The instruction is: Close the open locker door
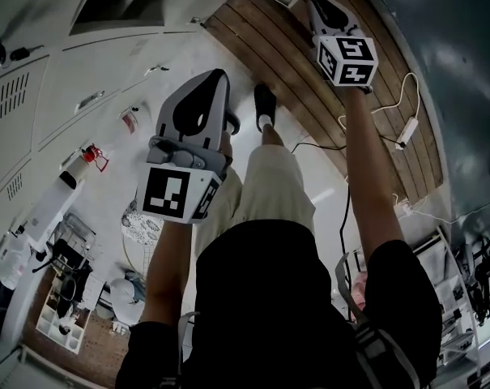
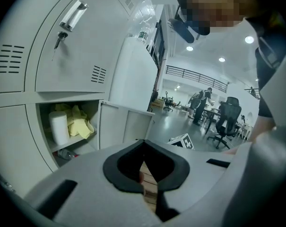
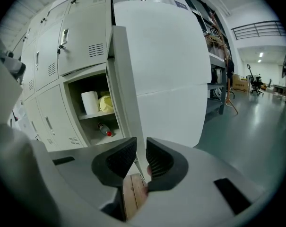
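- The smooth white sheet-metal locker door (image 3: 164, 60) stands wide open beside its compartment, which holds a white paper roll (image 3: 90, 102).
- The right gripper (image 3: 141, 150) has ribbed black pads slightly apart, clamping nothing.
- The left gripper (image 2: 143, 148) is closed and empty.

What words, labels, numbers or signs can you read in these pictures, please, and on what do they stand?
No words or numbers are readable.
Left marker cube and right marker cube: black-and-white square patterns, no letters.
Bottle in the open locker: label too small to read.
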`<state>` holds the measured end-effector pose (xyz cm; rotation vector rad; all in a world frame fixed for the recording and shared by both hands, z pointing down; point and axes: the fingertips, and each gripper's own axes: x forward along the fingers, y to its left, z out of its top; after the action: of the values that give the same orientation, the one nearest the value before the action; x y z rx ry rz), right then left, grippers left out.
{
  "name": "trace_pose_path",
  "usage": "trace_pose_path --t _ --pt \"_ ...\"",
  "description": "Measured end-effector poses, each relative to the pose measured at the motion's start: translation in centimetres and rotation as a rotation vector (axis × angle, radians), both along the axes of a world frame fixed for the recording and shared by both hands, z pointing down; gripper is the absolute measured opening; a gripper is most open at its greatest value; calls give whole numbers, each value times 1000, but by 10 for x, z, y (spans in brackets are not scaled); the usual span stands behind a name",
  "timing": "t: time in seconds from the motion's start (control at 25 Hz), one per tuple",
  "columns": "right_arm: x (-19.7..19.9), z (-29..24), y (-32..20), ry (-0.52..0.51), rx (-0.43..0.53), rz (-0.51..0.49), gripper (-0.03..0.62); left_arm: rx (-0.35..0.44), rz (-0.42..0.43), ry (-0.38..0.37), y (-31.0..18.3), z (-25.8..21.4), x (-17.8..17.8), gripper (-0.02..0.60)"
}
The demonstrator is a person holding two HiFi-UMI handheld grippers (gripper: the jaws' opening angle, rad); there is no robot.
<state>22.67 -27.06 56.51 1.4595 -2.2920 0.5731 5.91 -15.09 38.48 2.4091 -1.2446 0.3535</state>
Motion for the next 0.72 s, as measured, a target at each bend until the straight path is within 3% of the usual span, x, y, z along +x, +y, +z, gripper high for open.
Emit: trace_pose_path --t 0.72 --pt "-2 19 -11 66 -24 -58 73 -11 -31 -2 -2 8 -10 17"
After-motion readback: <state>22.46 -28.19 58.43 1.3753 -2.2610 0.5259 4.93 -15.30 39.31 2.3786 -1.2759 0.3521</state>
